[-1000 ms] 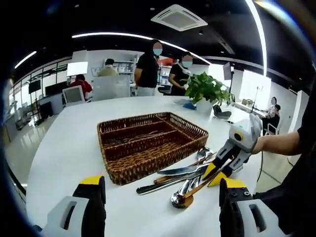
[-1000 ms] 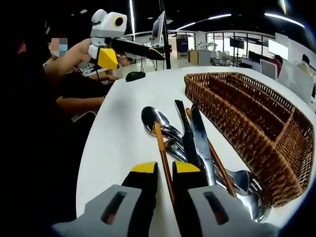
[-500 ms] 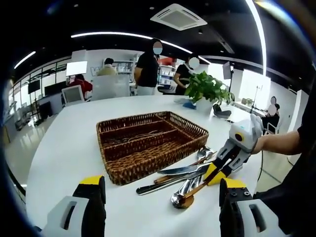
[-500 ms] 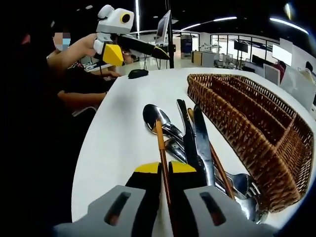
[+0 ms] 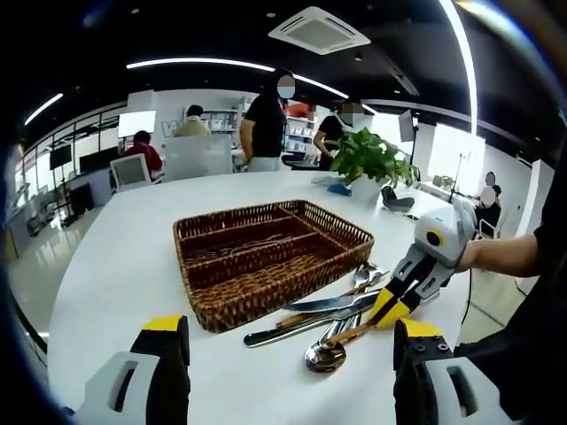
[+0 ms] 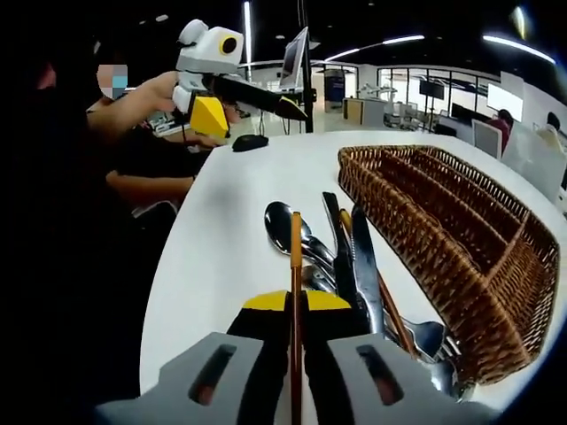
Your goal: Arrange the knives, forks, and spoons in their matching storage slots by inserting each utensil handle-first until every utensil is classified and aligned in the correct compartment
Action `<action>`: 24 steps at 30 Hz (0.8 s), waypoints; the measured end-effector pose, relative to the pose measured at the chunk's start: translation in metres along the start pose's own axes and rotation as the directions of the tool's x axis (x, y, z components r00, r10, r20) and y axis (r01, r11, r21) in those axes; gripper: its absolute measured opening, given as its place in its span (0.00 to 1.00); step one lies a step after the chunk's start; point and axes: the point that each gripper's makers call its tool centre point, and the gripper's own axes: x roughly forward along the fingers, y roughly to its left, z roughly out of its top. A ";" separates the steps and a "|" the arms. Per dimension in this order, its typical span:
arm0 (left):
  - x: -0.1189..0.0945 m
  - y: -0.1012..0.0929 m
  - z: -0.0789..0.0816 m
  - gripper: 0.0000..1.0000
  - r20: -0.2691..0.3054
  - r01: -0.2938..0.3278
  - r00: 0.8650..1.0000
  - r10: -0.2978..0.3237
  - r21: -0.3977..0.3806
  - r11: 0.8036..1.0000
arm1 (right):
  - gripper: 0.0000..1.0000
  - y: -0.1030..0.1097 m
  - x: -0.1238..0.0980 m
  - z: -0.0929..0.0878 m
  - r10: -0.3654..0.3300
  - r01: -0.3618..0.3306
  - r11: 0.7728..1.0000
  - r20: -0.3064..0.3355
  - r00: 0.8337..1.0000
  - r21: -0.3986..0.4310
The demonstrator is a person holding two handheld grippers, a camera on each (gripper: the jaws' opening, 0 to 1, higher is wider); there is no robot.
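Note:
A brown wicker basket [image 5: 266, 252] [image 6: 443, 204] with divided slots sits on the white table [image 5: 124, 257]. Beside it lies a pile of knives [image 6: 359, 257] [image 5: 310, 305], spoons and forks [image 6: 434, 341]. My right gripper [image 6: 295, 305] [image 5: 390, 308] is shut on the wooden handle of a spoon [image 6: 295, 257] [image 5: 328, 352]. The handle is raised, and the bowl stays low by the pile. My left gripper [image 5: 288, 341] stands open in front of the basket, with nothing between its jaws. It hangs above the table at upper left in the right gripper view [image 6: 213, 84].
A potted plant [image 5: 372, 159] stands at the table's far end, where people stand behind it. A small black object [image 6: 251, 140] lies near the far table edge. A person's arm [image 5: 509, 252] reaches in from the right. The table's edge runs close by the pile.
The right gripper has lifted the wooden-handled spoon's handle off the pile, and the handle now lines up straight between its jaws. The left gripper has stayed open and nearly still.

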 end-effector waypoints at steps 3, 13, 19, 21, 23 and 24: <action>0.000 0.000 0.001 1.00 0.001 0.002 1.000 -0.002 0.001 1.000 | 0.02 0.001 -0.002 0.007 -0.004 0.004 1.000 0.014 1.000 0.000; -0.001 -0.001 0.001 1.00 0.000 0.008 1.000 -0.008 0.005 1.000 | 0.03 0.000 -0.007 0.030 -0.021 0.022 0.999 0.044 0.999 -0.025; -0.002 -0.001 0.001 1.00 0.001 0.007 1.000 -0.007 0.007 1.000 | 0.03 -0.009 -0.012 0.038 -0.048 0.049 0.998 0.050 0.998 -0.027; -0.002 -0.001 0.002 1.00 0.000 0.007 1.000 -0.007 0.007 1.000 | 0.03 -0.014 -0.015 0.042 -0.065 0.066 0.997 0.052 0.997 -0.028; -0.003 -0.001 0.002 1.00 0.002 0.007 1.000 -0.007 0.008 1.000 | 0.03 -0.018 -0.017 0.046 -0.082 0.083 0.996 0.059 0.995 -0.027; -0.003 -0.001 0.003 1.00 0.004 0.007 1.000 -0.007 0.008 1.000 | 0.03 -0.020 -0.017 0.047 -0.087 0.088 0.996 0.058 0.995 -0.027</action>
